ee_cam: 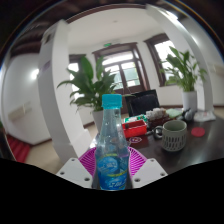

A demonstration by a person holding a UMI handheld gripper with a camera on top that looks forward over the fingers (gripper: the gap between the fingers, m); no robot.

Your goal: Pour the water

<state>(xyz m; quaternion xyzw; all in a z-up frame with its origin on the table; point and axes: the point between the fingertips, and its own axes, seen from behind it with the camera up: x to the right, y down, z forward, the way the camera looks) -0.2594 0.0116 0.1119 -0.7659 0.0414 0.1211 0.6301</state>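
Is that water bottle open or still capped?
Capped: the bottle stands upright between the hand-held gripper fingers, its blue cap on top.

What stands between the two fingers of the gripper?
In the gripper view, a water bottle with a blue cap stands upright between the pink pads, which seem to press on it.

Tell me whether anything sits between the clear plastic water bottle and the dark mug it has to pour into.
Nothing visible blocks it. The clear plastic water bottle with a blue cap stands between the gripper's fingers, and the dark green mug sits beyond it on the dark table, with only bare tabletop between them.
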